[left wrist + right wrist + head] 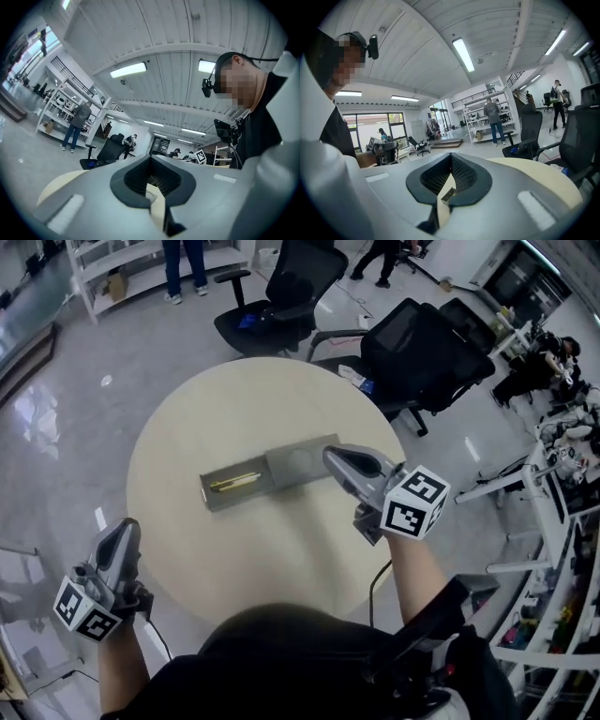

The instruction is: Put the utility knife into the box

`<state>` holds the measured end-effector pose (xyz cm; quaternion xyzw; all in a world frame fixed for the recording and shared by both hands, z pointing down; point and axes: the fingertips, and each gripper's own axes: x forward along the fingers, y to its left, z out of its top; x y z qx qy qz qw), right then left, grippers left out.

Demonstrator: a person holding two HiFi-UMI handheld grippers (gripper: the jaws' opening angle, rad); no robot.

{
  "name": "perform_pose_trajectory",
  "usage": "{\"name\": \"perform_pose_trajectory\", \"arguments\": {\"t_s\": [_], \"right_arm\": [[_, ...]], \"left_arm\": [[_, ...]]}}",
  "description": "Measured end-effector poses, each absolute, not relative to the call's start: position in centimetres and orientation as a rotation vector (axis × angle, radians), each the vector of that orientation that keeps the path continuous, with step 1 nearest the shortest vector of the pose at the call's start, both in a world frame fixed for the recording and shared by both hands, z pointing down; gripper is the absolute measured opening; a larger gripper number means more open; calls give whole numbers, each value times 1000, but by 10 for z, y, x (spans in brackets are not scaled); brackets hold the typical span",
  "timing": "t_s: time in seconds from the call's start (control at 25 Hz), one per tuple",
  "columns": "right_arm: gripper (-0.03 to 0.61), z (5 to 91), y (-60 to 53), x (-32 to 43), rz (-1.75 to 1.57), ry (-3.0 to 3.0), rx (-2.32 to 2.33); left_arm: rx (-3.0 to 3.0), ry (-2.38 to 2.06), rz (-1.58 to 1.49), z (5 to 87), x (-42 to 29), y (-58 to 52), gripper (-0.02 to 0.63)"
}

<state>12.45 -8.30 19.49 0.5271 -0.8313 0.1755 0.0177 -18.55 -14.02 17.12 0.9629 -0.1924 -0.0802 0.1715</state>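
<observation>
On the round beige tabletop (187,427), dead centre: the flat grey box (300,463) has its tray (214,495) drawn out to the left. The yellow-and-black utility knife (234,482) lies lengthwise inside that tray, within its walls.

The drop looks done to me. What's left is probably a clean exit, and maybe sliding the tray home.

Right gripper (330,457): tip sits over the box's right end, fingers pressed together with nothing pinched. In the right gripper view (451,157) a small grey edge shows through the low slit. Probably the box below. I can't tell whether I'm touching it.

Left gripper (127,529): low and left, off the tabletop's rim and well apart from the box. In the left gripper view (151,159) the fingers are closed and empty.

How I'd do it well:
- Lift the right gripper straight up before any sideways move. A drag across the lid could shift the box and tip the knife against a tray wall.
- If closing the tray, brace the lid end with the closed right tip. Bring the left gripper in and push the tray's left end along its own axis. No skew, or it may jam.
- Push slowly. The knife looks light and could slide and catch under the lid edge.
- Keep both pairs of fingers shut, since blunt tips push better.
</observation>
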Motion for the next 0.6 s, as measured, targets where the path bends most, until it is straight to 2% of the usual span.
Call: {"name": "perform_pose_trajectory", "arguments": {"t_s": [0.2,0.6], "right_arm": [[15,173,-54,112,496,-2589,1654],[14,128,35,150,332,-2666,1566]], "left_arm": [[2761,-522,-247,154,-196,-122,-2],[2776,-581,-363,116,-148,-25,-1]]}}
